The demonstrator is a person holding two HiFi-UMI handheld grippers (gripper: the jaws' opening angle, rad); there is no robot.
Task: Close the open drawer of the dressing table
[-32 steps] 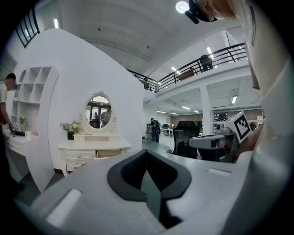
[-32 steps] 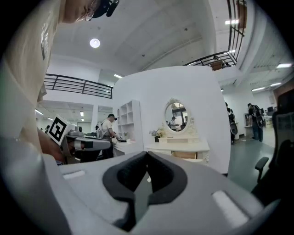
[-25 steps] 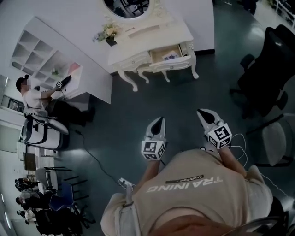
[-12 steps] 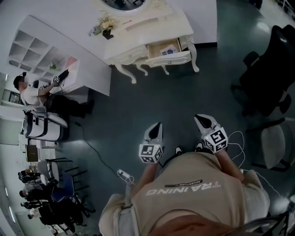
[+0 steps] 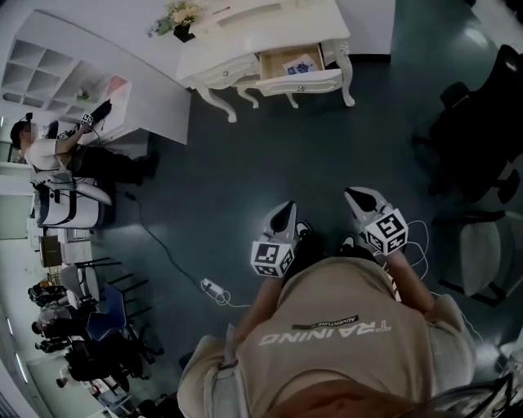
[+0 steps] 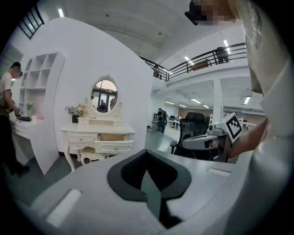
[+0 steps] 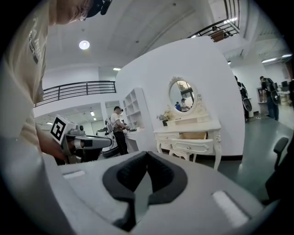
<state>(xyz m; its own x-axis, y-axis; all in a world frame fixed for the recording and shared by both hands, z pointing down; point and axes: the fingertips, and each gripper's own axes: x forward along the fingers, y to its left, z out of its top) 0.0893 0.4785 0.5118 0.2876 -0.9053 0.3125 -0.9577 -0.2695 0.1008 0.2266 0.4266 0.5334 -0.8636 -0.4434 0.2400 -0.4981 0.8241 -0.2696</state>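
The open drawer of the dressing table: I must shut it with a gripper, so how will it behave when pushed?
The drawer looks like rigid painted wood, so it should probably slide in without flexing. It seems to hold only a small packet, so it is likely light. The dressing table stands on slim curved legs, so a hard shove might shift it.

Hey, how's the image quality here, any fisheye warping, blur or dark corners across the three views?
Head view: strong fisheye bend, the white dressing table curves at the top edge. Left gripper view: black round vignette, the grey left gripper close and soft. Right gripper view: same vignette, the grey right gripper blurred, the table behind sharper.
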